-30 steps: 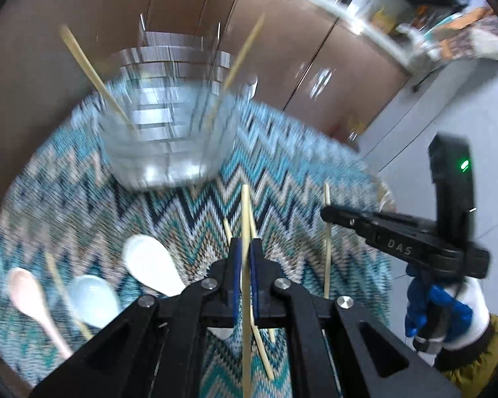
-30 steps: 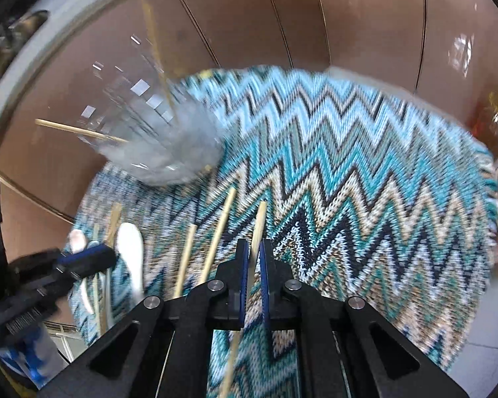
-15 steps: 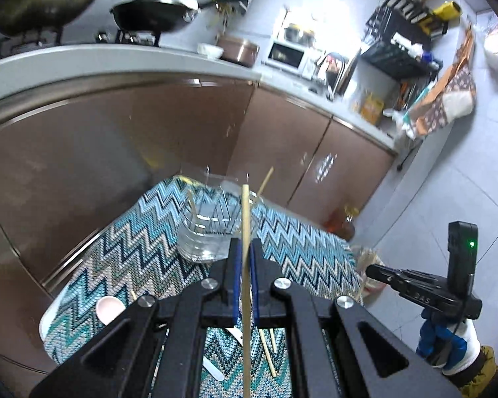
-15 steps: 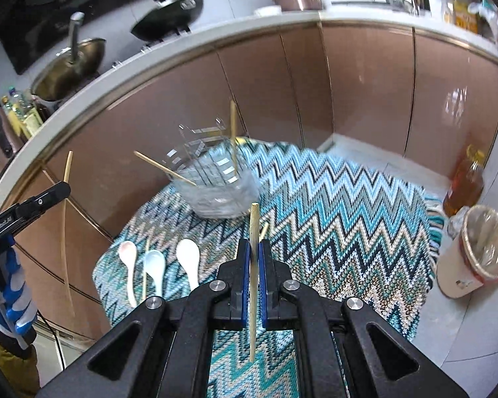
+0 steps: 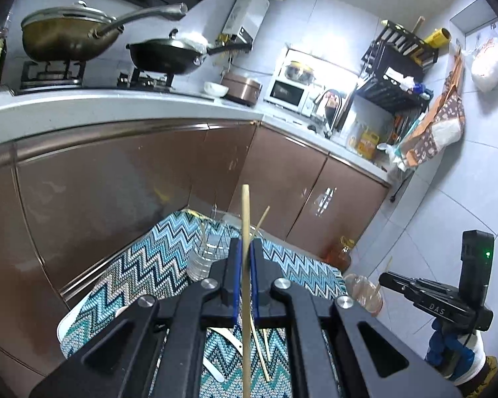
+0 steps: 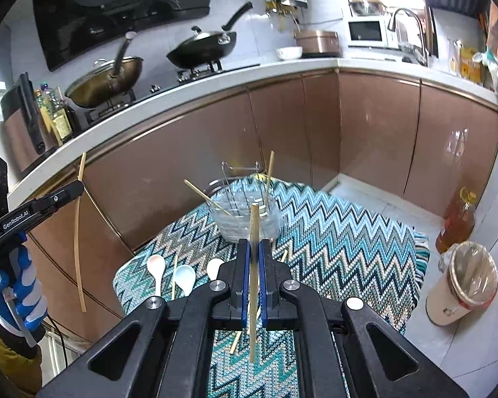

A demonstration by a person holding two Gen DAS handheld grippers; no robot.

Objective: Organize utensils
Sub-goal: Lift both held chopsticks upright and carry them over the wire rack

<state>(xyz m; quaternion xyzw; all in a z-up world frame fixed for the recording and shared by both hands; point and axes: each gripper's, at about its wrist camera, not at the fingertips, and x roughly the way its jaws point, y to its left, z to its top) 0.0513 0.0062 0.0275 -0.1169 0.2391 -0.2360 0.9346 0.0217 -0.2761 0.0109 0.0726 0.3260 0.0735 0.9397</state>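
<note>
your left tongs [image 5: 245, 248] sit at the lower centre of the left wrist view, blue pads drawn together and clamped on a chopstick [image 5: 245, 232]. the stick runs nearly straight up the frame, its top end well above the pads and its lower end passing down between the black arms to the bottom edge. seen from the right wrist view, those same left tongs [image 6: 78, 187] are at the left edge, and the clamped stick hangs down from them in front of the brown cabinets.

your right tongs [image 6: 255, 248] are at the lower centre of the right wrist view, also closed tight, pinching a second chopstick [image 6: 254, 225] that stands upright between the pads, its top end lined up in front of the clear holder [image 6: 245, 219]. in the left wrist view the right tongs [image 5: 383, 277] are at the right edge, with a thin bit of stick poking up from their tip.

the clear holder stands on the zigzag-patterned bench [image 6: 332, 238], toward its far end, with two chopsticks already leaning out of it. three pale spoons [image 6: 184, 277] lie side by side at the near left corner of the bench, with a loose chopstick between two of them. more loose sticks lie on the cloth under your right tongs. neither pair of tongs touches the holder or the bench.
</note>
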